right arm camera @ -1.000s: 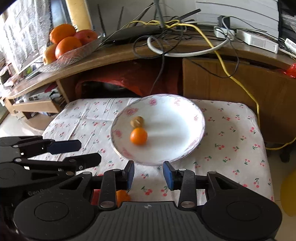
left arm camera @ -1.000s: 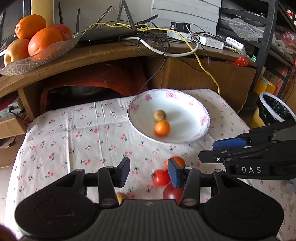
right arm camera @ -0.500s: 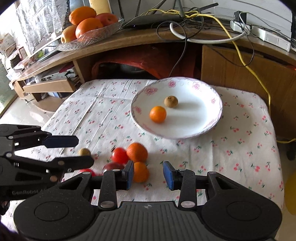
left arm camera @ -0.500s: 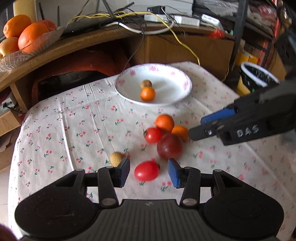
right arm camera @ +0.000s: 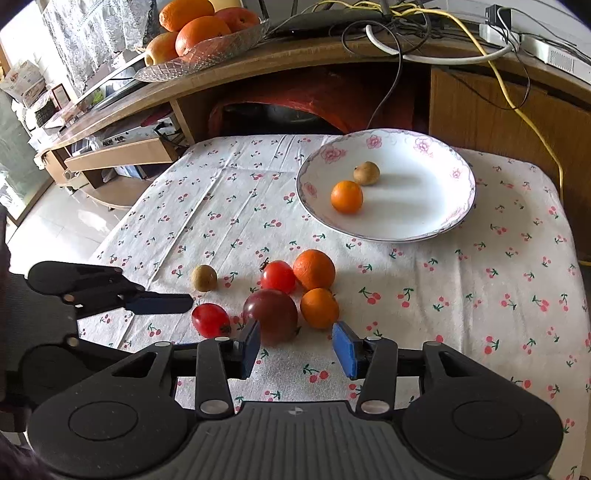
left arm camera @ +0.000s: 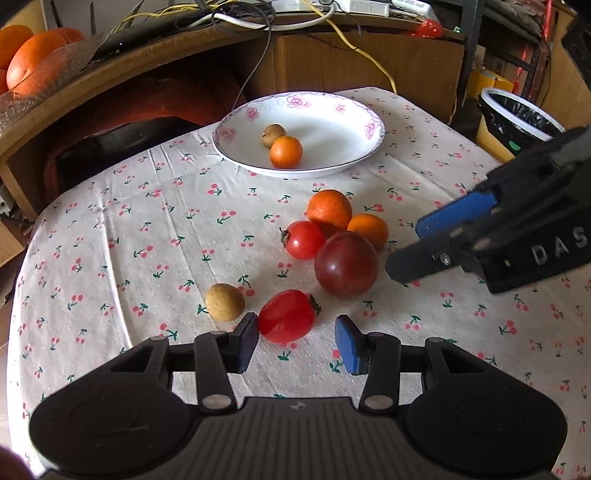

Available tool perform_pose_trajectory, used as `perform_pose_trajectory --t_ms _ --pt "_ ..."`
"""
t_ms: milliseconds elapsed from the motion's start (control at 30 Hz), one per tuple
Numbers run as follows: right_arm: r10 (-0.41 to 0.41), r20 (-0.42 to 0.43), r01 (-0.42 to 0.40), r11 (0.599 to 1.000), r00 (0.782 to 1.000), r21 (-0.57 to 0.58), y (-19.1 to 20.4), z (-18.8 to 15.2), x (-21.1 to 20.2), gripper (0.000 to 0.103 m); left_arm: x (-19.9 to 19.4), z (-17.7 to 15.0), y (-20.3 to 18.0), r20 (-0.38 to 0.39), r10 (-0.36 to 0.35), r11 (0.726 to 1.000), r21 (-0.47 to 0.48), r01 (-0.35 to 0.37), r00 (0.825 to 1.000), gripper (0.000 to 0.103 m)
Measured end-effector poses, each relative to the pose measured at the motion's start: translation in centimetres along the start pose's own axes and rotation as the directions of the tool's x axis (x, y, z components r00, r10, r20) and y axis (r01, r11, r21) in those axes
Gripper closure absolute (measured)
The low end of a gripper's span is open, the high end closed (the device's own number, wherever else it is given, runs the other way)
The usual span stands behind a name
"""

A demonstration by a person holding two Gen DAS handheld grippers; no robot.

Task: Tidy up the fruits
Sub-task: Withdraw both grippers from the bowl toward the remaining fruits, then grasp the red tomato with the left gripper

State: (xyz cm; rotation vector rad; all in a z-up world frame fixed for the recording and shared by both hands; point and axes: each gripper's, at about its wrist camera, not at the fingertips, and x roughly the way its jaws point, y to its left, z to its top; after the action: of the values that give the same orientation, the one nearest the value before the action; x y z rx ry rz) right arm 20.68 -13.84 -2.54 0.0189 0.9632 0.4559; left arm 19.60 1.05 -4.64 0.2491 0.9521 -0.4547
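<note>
A white floral plate (left arm camera: 369, 144) (right arm camera: 436, 218) holds a small orange (left arm camera: 286, 151) (right arm camera: 346, 196) and a brown longan (left arm camera: 273, 134) (right arm camera: 366, 173). On the cherry-print cloth lie two oranges (left arm camera: 329, 209) (right arm camera: 314, 269), two red tomatoes (left arm camera: 286, 320) (right arm camera: 210, 319), a dark plum (left arm camera: 346, 264) (right arm camera: 270, 315) and a longan (left arm camera: 225, 302) (right arm camera: 204, 277). My left gripper (left arm camera: 295, 339) is open and empty, just before the near tomato. My right gripper (right arm camera: 295, 347) is open and empty, just before the plum.
A glass bowl of large oranges and apples (right arm camera: 199, 33) sits on the wooden shelf behind the table. Cables and a router (left arm camera: 258, 18) lie on that shelf. A bin with a black liner (left arm camera: 517, 114) stands right of the table.
Both grippers have pulled back from the plate toward the near edge, so the loose fruit now lies ahead of them. Both stayed open.
</note>
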Motion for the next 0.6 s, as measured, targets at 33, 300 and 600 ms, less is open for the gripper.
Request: perform_pose_trajectory --t_ms 33,300,600 --pt "0.004 -0.005 -0.004 1.000 1.000 0.004 0.0 0.0 0.0 0.062 0.1 0.0 0.1 0.002 -0.005 1.000 -0.006 0.005 1.000 0.050" --pt "0.027 -0.037 -0.026 0.999 0.999 0.025 0.2 -0.5 0.7 0.062 0.2 0.3 0.3 0.007 -0.004 1.000 -0.022 0.004 1.000 0.058" --pt "0.032 -0.050 -0.031 0.999 0.998 0.017 1.6 -0.2 2.2 0.062 -0.8 -0.3 0.7 -0.008 -0.035 0.999 -0.041 0.035 0.999 0.062"
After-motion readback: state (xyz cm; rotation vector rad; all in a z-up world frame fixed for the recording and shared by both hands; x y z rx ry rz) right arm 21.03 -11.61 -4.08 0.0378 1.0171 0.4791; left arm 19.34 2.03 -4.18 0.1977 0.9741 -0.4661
